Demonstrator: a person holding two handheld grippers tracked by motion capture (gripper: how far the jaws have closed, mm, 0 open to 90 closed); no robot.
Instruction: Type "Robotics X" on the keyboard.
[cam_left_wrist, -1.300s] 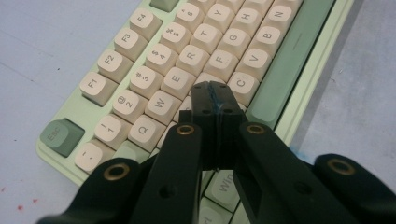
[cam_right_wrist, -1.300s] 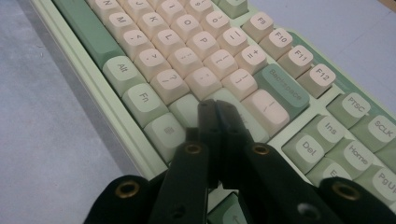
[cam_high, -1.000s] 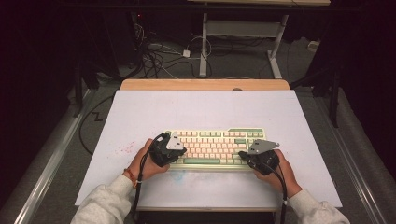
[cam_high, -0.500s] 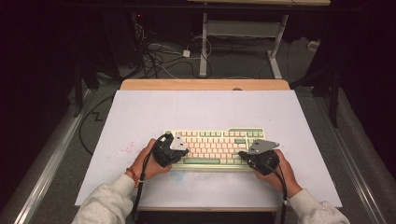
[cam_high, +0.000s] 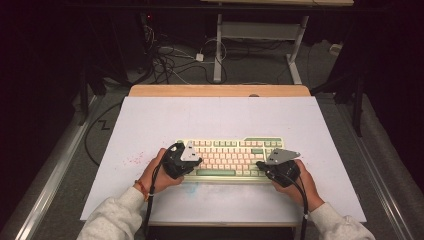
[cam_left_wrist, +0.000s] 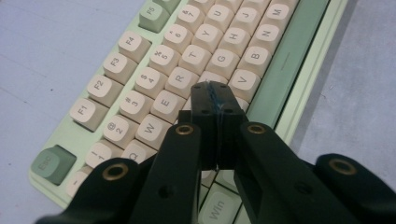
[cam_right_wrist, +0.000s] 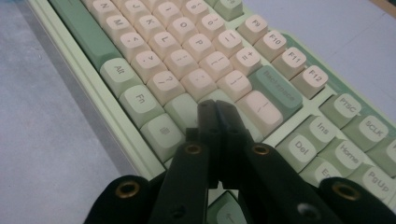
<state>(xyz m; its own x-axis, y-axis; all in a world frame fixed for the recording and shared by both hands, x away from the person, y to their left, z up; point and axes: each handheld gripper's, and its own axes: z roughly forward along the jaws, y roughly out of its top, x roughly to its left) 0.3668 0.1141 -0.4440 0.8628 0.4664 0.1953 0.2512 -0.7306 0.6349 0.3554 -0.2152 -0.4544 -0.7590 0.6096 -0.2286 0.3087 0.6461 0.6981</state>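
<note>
On the pale blue mat (cam_high: 150, 120) that covers the wooden table (cam_high: 220, 90), a mint-green keyboard (cam_high: 230, 156) with cream keycaps lies towards the near edge, and a gripper rests over each of its ends. Set against the high views from a second and half a second back, almost nothing has changed: the keyboard sits in the same spot, square to the table edge, and both hands are where they were.

The left gripper (cam_left_wrist: 215, 95) has its two black jaws pressed flat together with nothing between them. Their joined tip points down among the letter keys, just near of the R key (cam_left_wrist: 183, 79) and beside the V key (cam_left_wrist: 244, 82), with the green space bar (cam_left_wrist: 280, 70) off to one side. Whether the tip actually presses a key or only hovers just above it, I cannot tell.

The right gripper (cam_right_wrist: 215, 108) is likewise closed on nothing, its jaws touching along their length. Its tip hangs over the right-hand end of the letter block, close to the green Backspace key (cam_right_wrist: 275, 88) and the cream key (cam_right_wrist: 259, 108) below it.

With no shift between frames, this reads as a pause in typing, closed jaw tips serving as fingers. The likely next move is a small dip onto one key; the risk is a broad tip catching two neighbouring caps at once.
</note>
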